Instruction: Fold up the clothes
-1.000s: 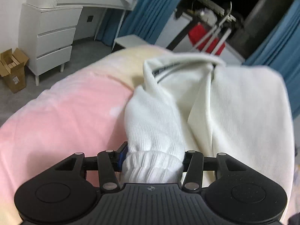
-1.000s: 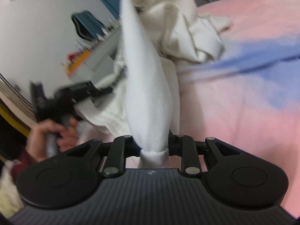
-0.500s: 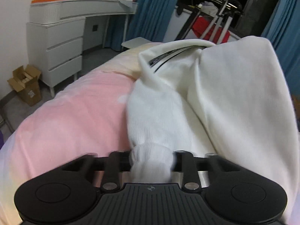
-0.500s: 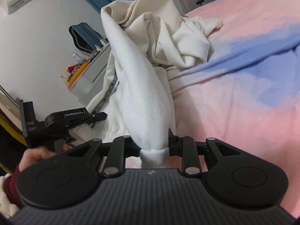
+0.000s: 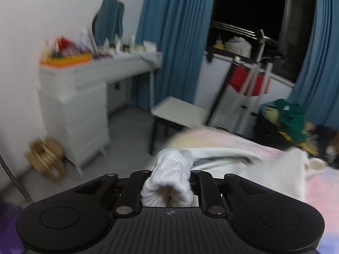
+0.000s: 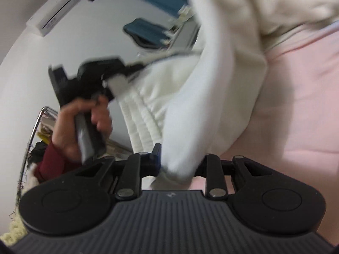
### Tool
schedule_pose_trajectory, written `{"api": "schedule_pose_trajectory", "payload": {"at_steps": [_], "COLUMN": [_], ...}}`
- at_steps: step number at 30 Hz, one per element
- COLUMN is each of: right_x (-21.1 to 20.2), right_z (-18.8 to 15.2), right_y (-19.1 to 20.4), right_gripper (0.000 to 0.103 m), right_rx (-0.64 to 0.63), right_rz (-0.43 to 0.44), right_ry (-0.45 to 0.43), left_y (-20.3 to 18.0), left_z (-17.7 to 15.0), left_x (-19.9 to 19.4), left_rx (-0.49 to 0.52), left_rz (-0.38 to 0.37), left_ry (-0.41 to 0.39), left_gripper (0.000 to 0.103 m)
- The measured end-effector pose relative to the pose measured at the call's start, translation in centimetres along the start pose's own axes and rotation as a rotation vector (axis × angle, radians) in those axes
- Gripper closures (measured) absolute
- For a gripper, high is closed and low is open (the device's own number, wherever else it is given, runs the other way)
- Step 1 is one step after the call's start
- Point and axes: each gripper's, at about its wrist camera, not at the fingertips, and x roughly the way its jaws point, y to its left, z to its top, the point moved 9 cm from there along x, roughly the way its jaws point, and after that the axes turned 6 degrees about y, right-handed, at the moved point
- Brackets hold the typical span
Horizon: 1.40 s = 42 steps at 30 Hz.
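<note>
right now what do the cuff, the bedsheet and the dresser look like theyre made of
Cuff: white ribbed knit, likely cotton blend; raised ribs, soft matte bunching in the left gripper.
Bedsheet: smooth matte woven fabric, pink; soft creases.
Dresser: white painted wood or laminate, probably; flat hard drawer fronts, too blurred to tell.

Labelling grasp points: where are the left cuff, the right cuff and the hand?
left cuff (image 5: 169,188), left wrist view, ribbed end.
right cuff (image 6: 180,165), right wrist view, bunched end.
hand (image 6: 70,124), right wrist view, back of hand.
</note>
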Motion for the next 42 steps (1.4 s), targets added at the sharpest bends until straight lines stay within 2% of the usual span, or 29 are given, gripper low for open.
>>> {"api": "schedule_pose_trajectory", "payload": {"at_steps": [3, 6, 8, 10, 12, 14, 16, 18, 19, 28, 30, 38, 42], "right_x": [5.7, 9.6, 9.9, 9.7, 8.7, 7.4, 5.8, 3.5, 2.2, -9.7, -11.7, -18.8, -19.2], "right_z": [-0.7, -1.8, -2.2, -2.5, -2.1, -1.5, -1.0, -0.6, -0.4, 2.5, 3.1, 6.7, 8.0], "right_y": [0.7, -0.5, -1.2, -1.7, -2.0, -2.2, -2.1, -2.0, -1.8, -1.4, -2.3, -5.9, -8.0], "right_gripper": [0.076, 0.076, 0.075, 0.074, 0.072, 0.065, 0.043, 0.032, 0.031, 0.031, 0.031, 0.031, 0.03], "right_rx": [0.002, -0.012, -0.031, -0.053, -0.076, -0.085, -0.098, -0.131, -0.143, -0.166, -0.13, 0.078, 0.207], "right_rz": [0.016, -0.047, -0.077, -0.101, -0.129, -0.158, -0.166, -0.172, -0.179, -0.216, -0.212, -0.191, -0.136], "right_ry": [0.056, 0.121, 0.141, 0.153, 0.153, 0.159, 0.159, 0.136, 0.123, -0.069, -0.114, -0.279, -0.31], "left_y": [2.1, 4.1, 5.5, 6.2, 6.5, 6.7, 6.9, 6.8, 6.2, -1.7, -4.6, -9.4, -11.7], "left_z": [0.4, 0.9, 1.2, 0.5, -0.5, -1.4, -2.4, -3.5, -3.9, -6.7, -7.3, -9.8, -11.1], "left_x": [2.0, 4.0, 5.4, 5.6, 4.5, 3.3, 1.9, 0.5, -0.4, -9.9, -11.1, -7.8, -6.0], "left_rx": [0.026, 0.053, 0.07, 0.065, 0.057, 0.049, 0.044, 0.044, 0.044, 0.039, 0.003, 0.0, 0.003], "left_rz": [0.043, 0.086, 0.114, 0.098, 0.075, 0.054, 0.04, 0.039, 0.033, -0.062, -0.114, -0.071, -0.042], "left_ry": [0.007, 0.014, 0.018, 0.025, 0.023, 0.019, 0.011, -0.01, -0.022, -0.142, -0.163, -0.162, -0.159], "left_gripper": [0.087, 0.086, 0.082, 0.077, 0.068, 0.042, 0.03, 0.025, 0.022, 0.02, 0.019, 0.019, 0.02]}}
